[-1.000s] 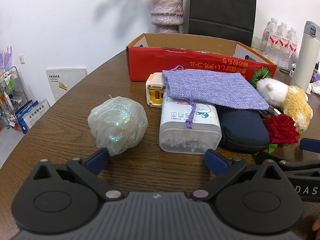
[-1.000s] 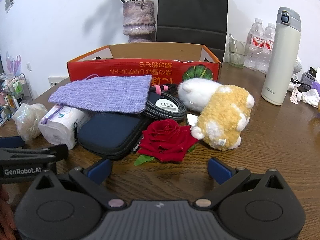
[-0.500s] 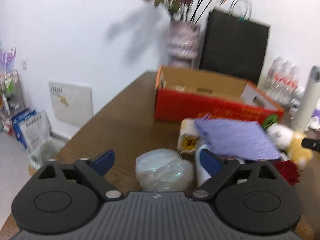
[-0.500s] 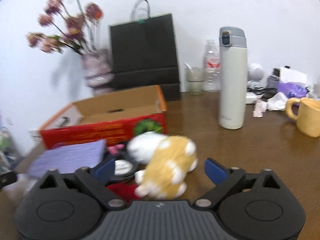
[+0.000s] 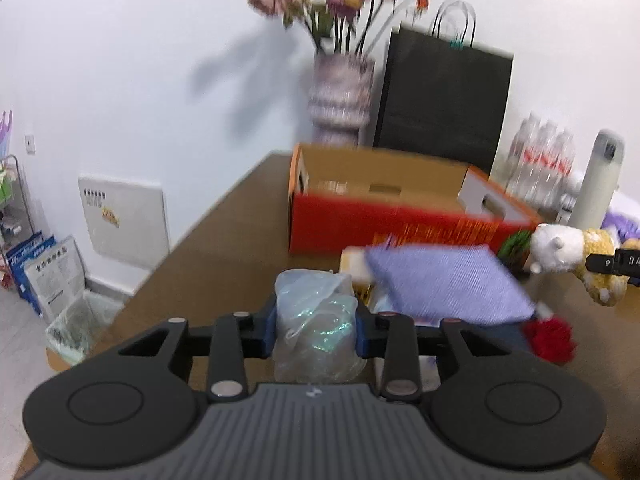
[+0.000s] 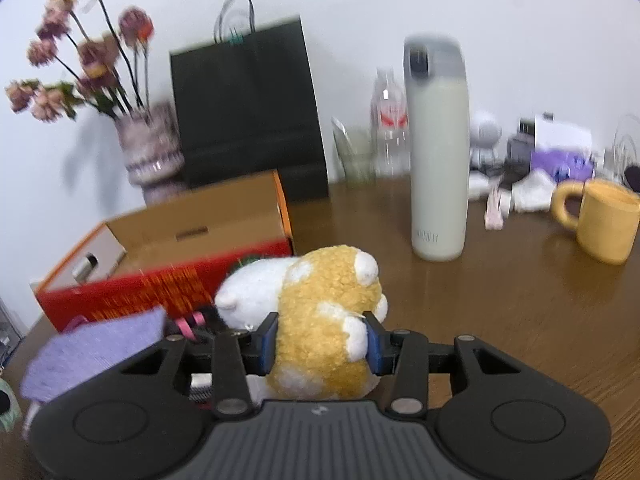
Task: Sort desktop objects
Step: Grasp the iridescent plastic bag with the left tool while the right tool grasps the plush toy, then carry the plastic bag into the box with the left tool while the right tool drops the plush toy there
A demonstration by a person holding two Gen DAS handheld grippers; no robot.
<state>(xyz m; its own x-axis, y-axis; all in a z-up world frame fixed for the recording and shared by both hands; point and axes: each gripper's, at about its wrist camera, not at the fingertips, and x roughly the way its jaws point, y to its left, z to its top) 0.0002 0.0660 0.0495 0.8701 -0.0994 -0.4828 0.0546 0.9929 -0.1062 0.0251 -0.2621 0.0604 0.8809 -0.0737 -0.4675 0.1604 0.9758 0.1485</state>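
The fingers [image 5: 271, 330] of the left gripper [image 5: 316, 332] were pressed in from both sides on a crumpled clear plastic bag [image 5: 316, 320], gripping it at the centre of the left wrist view. The fingers [image 6: 267, 340] of the right gripper [image 6: 320, 344] were clamped the same way on a yellow-and-white plush toy [image 6: 320, 320], whose white head pointed toward 10 o'clock.

Seen from the left wrist, the held bag sat in front of the wooden table [image 5: 224, 240]. A purple woven pouch [image 5: 444, 280] lay at 3 o'clock of the bag, over other items too blurred to name, with a red rose [image 5: 550, 338] at the pouch's lower right corner. An open red cardboard box [image 5: 384, 216] stood at 12 o'clock, beyond the pouch. The plush toy [image 5: 576, 252] showed again at the far right of this view, near the box's right end.

From the right wrist, the box [image 6: 168, 264] lay at 10 o'clock of the toy, the pouch [image 6: 100, 348] at 9 o'clock. A tall white flask [image 6: 438, 152] stood upright at 1 o'clock, and a yellow mug [image 6: 604, 218] at 2 o'clock, well apart from the toy.
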